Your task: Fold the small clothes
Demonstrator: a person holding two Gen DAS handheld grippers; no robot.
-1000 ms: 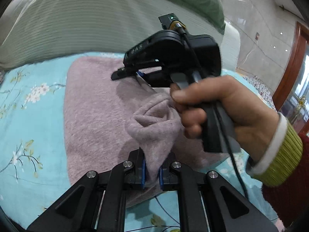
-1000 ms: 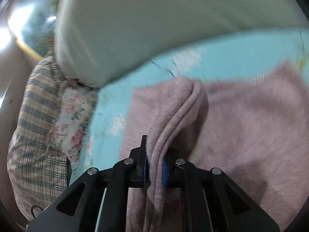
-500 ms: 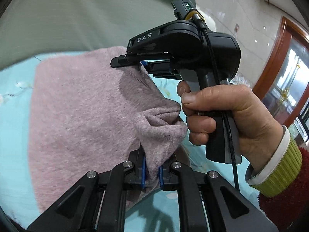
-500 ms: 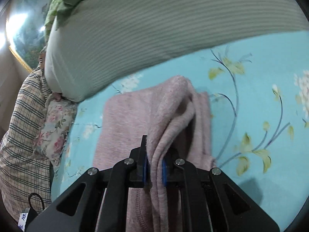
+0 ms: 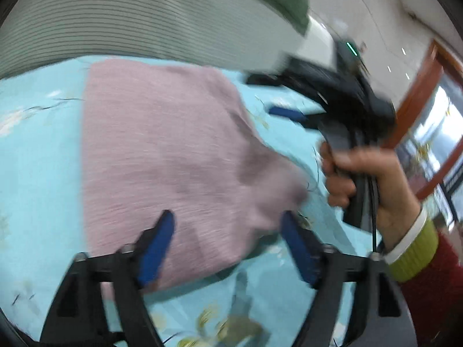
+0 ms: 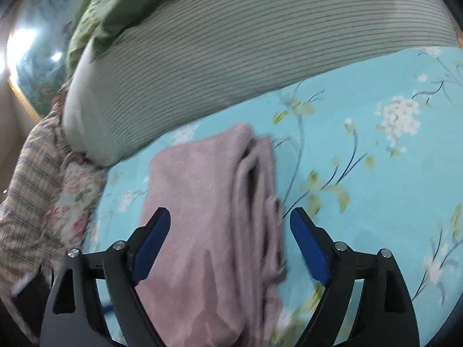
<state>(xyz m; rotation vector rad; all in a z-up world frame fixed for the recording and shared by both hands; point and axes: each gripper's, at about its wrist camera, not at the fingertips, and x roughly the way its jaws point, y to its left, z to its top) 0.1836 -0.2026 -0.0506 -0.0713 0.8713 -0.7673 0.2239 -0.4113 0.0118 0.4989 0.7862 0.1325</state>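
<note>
From the left wrist view, my left hand-held gripper point(image 5: 227, 238) has just been opening; its blue pads stand wide apart, with the near edge of the pink garment point(image 5: 167, 156) lying loose between them, not pressed. The garment lies flat on the bed point(image 5: 37, 156), reaching from the gripper toward the striped pillow point(image 5: 130, 17) along the bed's far edge. The right hand-held gripper point(image 5: 277, 95) hangs off the garment's right side, clear of the cloth, its jaws spread too.

From the right wrist view, that gripper point(image 6: 228, 241) has likewise just let go; the garment's layered edge point(image 6: 254, 190) sits between its open pads, running straight away from me toward the pillow. I judge both grippers about equally near, each at its own end of the fold.
</note>
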